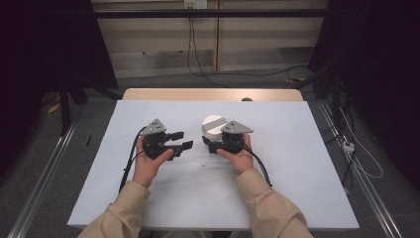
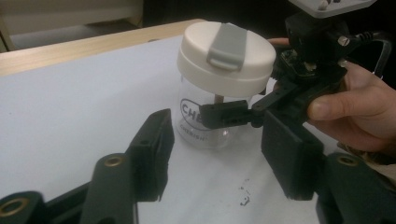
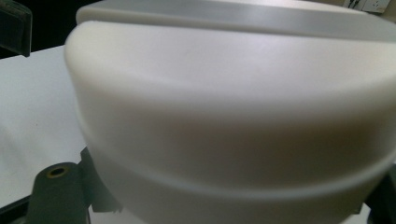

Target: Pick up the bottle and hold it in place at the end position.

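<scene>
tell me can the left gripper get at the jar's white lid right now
Probably yes. The left gripper is open and aimed at the jar, with bare table between; the lid is uncovered, since the right gripper holds the jar's body lower down.

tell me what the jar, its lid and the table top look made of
Jar: clear plastic or glass, see-through with printed lettering; which one is unclear. Lid: matte off-white plastic, smooth and moulded, with a grey strap that looks rubbery. Table top: pale matte sheet over light wood, which shows at the far edge.

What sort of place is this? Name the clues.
Probably a lab or recording rig, not a home: black curtains flank the covered table, metal floor rails run alongside, and loose cables hang from wall sockets.
</scene>
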`<state>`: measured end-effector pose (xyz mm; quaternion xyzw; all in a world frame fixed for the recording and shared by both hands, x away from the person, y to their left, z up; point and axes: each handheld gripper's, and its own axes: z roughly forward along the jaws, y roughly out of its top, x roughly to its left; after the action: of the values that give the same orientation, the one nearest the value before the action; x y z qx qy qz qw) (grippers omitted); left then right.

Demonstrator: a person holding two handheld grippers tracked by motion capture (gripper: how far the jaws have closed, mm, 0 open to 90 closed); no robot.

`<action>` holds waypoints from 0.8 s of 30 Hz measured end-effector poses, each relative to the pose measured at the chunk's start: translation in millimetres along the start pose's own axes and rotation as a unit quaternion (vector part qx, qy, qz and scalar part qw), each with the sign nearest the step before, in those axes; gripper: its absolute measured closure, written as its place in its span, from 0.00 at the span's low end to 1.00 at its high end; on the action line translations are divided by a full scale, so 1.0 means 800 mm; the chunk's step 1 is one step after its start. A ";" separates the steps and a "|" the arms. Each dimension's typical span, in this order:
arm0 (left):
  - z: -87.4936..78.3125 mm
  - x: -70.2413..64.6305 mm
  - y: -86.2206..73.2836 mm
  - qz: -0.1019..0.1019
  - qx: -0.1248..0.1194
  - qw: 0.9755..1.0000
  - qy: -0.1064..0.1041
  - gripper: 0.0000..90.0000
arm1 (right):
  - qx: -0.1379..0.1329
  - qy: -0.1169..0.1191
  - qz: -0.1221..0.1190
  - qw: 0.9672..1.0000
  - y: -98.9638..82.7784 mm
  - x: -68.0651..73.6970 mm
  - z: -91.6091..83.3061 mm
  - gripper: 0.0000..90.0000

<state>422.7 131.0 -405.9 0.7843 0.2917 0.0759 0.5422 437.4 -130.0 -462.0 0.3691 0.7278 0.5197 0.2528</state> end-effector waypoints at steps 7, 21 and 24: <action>0.010 0.003 0.003 -0.004 0.011 1.000 -0.003 0.60 | 0.000 0.000 -0.001 1.000 0.000 0.000 0.000 0.21; 0.020 0.005 0.010 -0.001 0.015 1.000 0.000 0.76 | 0.001 -0.001 -0.002 1.000 0.000 0.000 0.000 0.21; 0.022 0.006 0.011 -0.001 0.018 1.000 0.000 0.78 | 0.001 -0.001 -0.002 1.000 0.000 0.000 0.000 0.21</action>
<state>437.4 117.5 -406.1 0.7937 0.2934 0.0700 0.5283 437.4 -129.5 -462.1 0.3684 0.7287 0.5184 0.2540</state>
